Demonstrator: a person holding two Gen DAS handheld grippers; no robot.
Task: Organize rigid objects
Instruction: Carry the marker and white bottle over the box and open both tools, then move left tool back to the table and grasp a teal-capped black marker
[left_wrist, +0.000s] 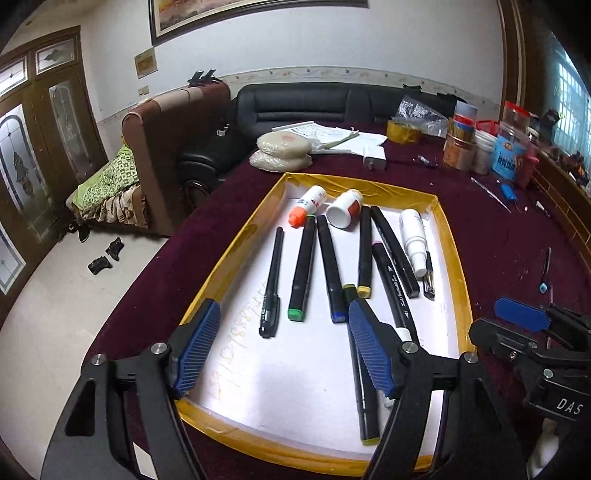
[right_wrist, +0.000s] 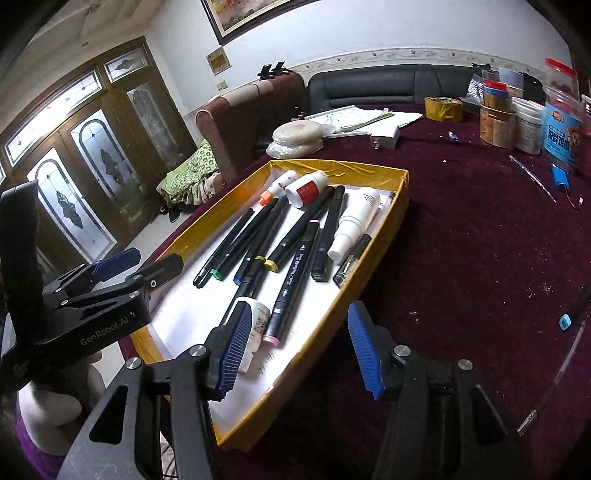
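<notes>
Gold-rimmed tray (left_wrist: 458, 254) held markers (left_wrist: 303, 266) and bottles (left_wrist: 345, 208) loose and overlapping (easy to scatter), with left gripper (left_wrist: 284, 350) and right gripper (right_wrist: 295, 347) both spread, empty, hovering at near edge—risked nudging neighbours during any pick.

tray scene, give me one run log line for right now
left gripper: open, over tray | right gripper: open, at tray's edge | markers: in tray

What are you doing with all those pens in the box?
A person holds tongs in each hand over a yellow-rimmed tray on a dark red table. Both the left tongs and the right tongs are open and empty. Black markers, a white bottle and a pill bottle already lie in the tray.
</notes>
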